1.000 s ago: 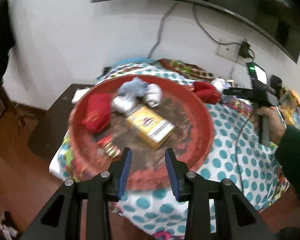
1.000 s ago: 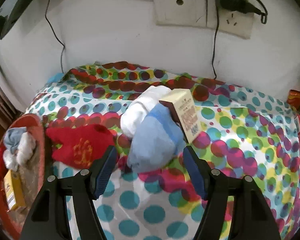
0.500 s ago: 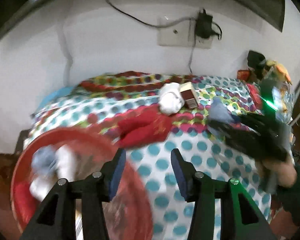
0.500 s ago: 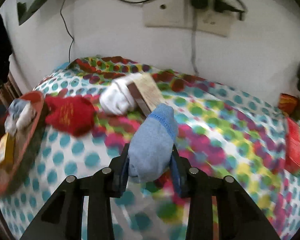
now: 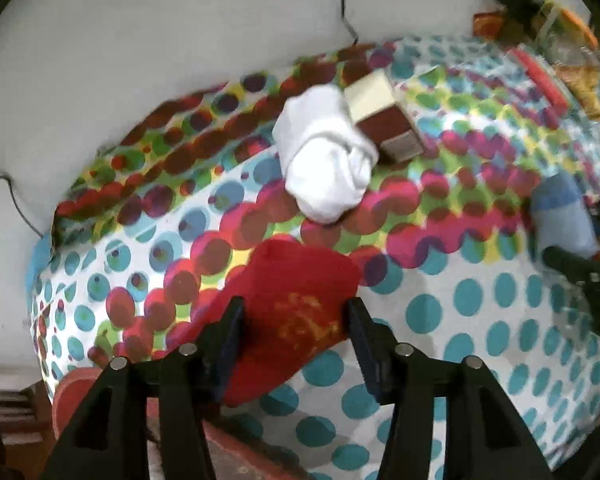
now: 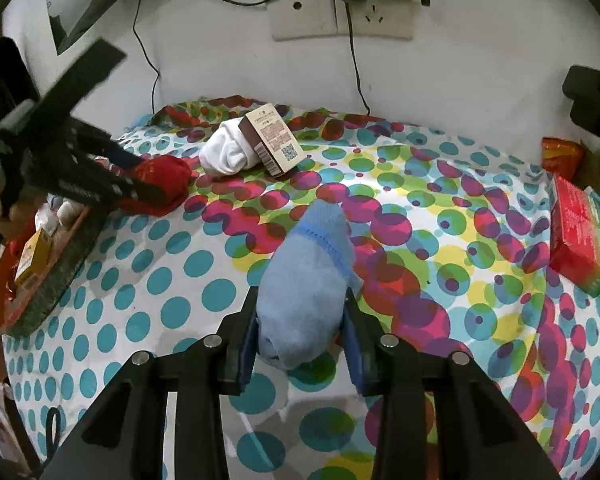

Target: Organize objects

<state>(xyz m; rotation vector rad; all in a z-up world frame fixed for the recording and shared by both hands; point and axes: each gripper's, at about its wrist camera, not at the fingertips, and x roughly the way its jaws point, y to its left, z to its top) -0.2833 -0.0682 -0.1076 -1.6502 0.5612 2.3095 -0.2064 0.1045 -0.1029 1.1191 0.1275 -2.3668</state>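
A red sock (image 5: 296, 280) with a gold print lies on the dotted bedspread. My left gripper (image 5: 296, 306) points down over it, jaws opening, one finger on each side of the sock. A rolled white sock (image 5: 324, 160) leans against a brown and cream box (image 5: 384, 120) further back. My right gripper (image 6: 302, 298) is shut on a light blue sock (image 6: 308, 276), held above the spread. The right wrist view shows the left gripper (image 6: 140, 178) at the red sock (image 6: 164, 184), with the white sock (image 6: 228, 152) and box (image 6: 272, 140) behind.
A red basin (image 6: 4, 304) at the bed's left edge holds a yellow box (image 6: 32, 256) and rolled socks. A red packet (image 6: 576, 232) and snack bags lie at the right edge. A wall with sockets (image 6: 340, 20) and hanging cables stands close behind the bed.
My left gripper swung from above the red basin over to the red sock, and its jaws widened. My right gripper shut on the blue sock and drew it away from the white sock and box.
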